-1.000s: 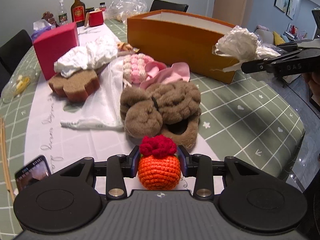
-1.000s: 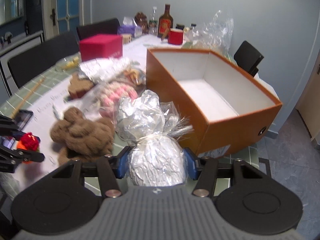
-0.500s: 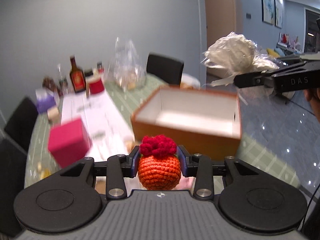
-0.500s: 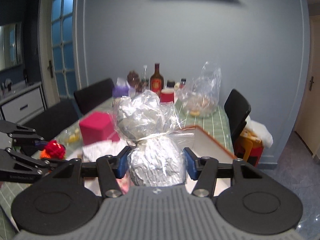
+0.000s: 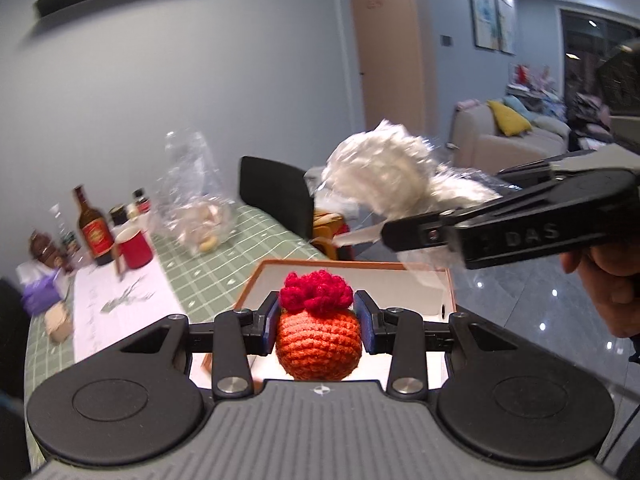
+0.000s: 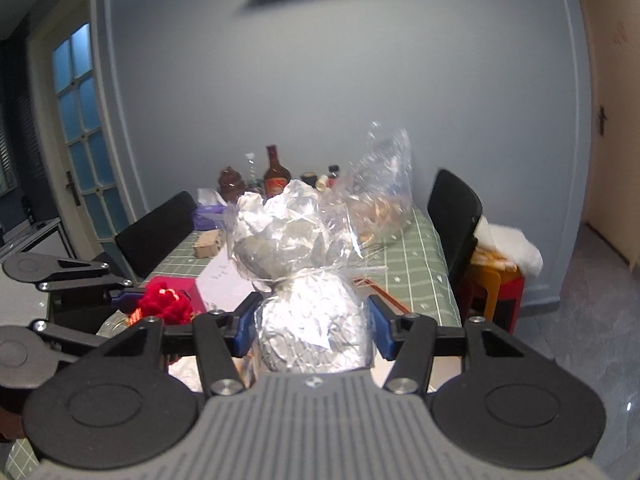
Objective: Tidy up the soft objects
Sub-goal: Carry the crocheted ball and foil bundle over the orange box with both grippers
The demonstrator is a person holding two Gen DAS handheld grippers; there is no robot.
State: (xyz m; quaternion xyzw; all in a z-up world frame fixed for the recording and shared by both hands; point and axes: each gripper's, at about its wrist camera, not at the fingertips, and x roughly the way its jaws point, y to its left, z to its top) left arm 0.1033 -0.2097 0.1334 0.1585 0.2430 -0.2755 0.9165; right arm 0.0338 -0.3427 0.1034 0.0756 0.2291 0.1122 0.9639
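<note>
**Both grippers loaded and raised over the box**

Your left gripper (image 5: 319,328) has its blue pads pressed on the two sides of the crochet ball (image 5: 319,336); the jaws stand partly apart only because the ball fills them, and the red tuft stays free above the pads, so the grip sits on the firm round body and not on the loose yarn; the ball hangs just in front of the orange box (image 5: 450,286), whose white inside shows behind it.

Your right gripper (image 6: 312,330) is closed the same way on the lower bulb of the wrapped bundle (image 6: 310,320); the pads hold below the tied neck, so the crinkled top stands upright above and the wrapping is not torn open; from the left camera this bundle floats above the far side of the box.

You carry both things high, I judge, to pass the box wall before lowering; both look light and will spring back, so open the jaws only when each is low inside; the table (image 5: 208,268) behind holds bottles and a red cup (image 5: 136,249), well apart.
</note>
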